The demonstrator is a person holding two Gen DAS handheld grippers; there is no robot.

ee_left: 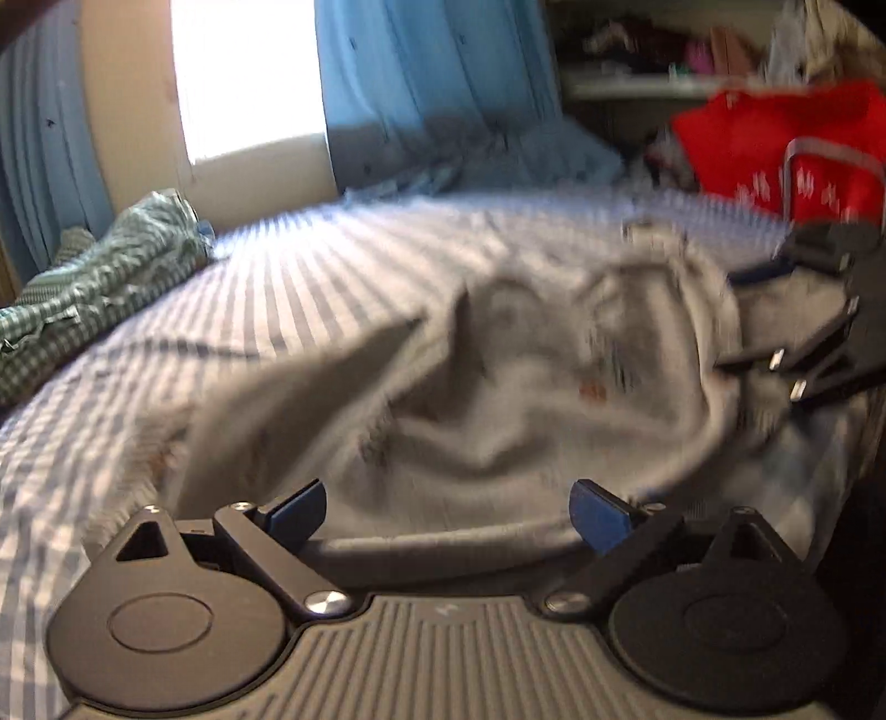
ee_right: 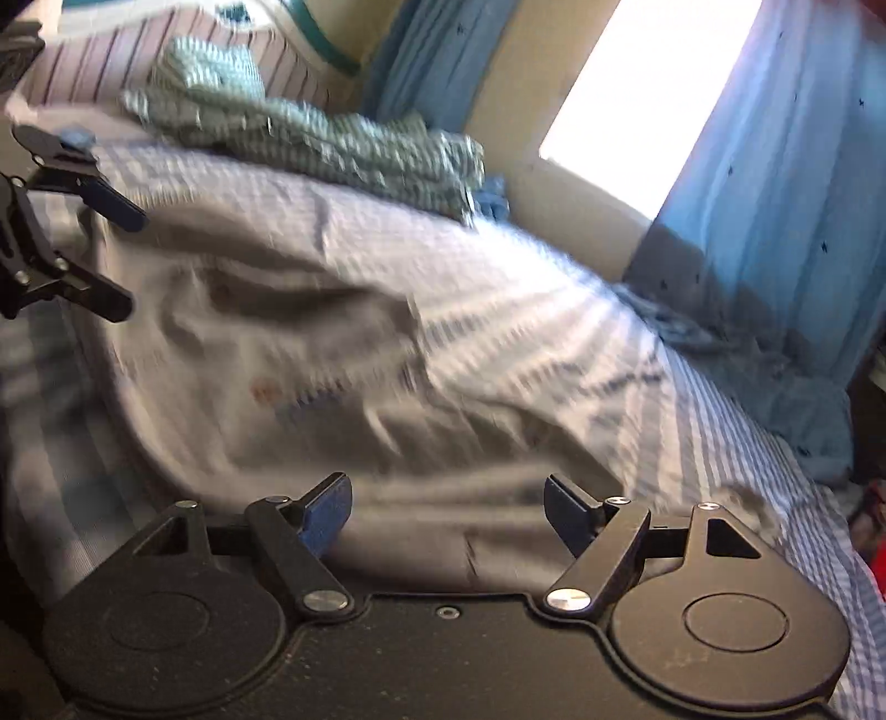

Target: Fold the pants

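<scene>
Left gripper (ee_left: 448, 507), right gripper (ee_right: 448, 507) spread wide, empty, above pants (ee_left: 498, 387).

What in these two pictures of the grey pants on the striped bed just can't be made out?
- Print on the grey pants: smeared by motion blur in both wrist views.
- Pants' near edge: hidden behind the left tongs and the right tongs.
- Shelf clutter, left wrist view: blurred and too small.
- Red bag: cut off by the edge, lettering unreadable.
- Outside the window: washed out by glare.
</scene>
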